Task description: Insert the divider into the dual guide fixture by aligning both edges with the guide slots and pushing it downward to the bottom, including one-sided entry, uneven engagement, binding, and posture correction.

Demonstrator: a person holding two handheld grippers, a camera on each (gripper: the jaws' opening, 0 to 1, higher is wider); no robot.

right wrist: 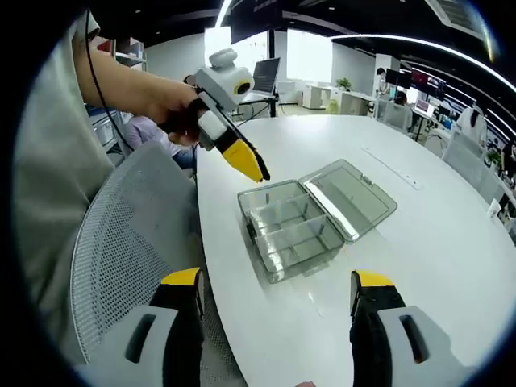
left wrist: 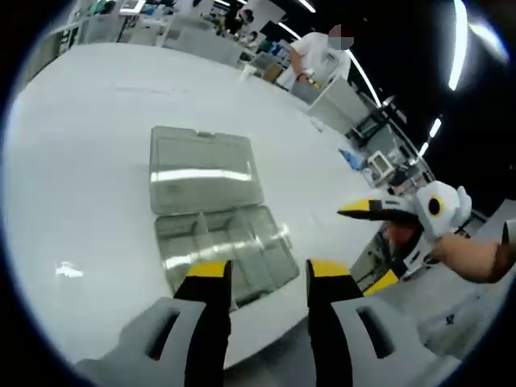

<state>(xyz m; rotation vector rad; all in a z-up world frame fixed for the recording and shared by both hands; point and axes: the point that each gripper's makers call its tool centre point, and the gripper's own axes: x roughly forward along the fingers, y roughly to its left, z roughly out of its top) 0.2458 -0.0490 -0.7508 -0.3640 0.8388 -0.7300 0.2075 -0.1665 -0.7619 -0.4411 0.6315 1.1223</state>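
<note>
Our open, empty left gripper (left wrist: 268, 278) hovers nearer the clear box (left wrist: 218, 214) than our open right gripper (right wrist: 276, 292).

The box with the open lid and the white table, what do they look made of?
The box looks like clear, glossy plastic: the table shows through its walls and lid, which catch ceiling-light glare. The table seems a smooth white laminate or painted top, faintly reflective; which one is unclear.

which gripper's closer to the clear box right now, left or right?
Left, probably. The left gripper hovers just above the near corner of the clear box, jaws open. The right gripper hangs off to the side, apart from the box, over the white table edge.
</note>
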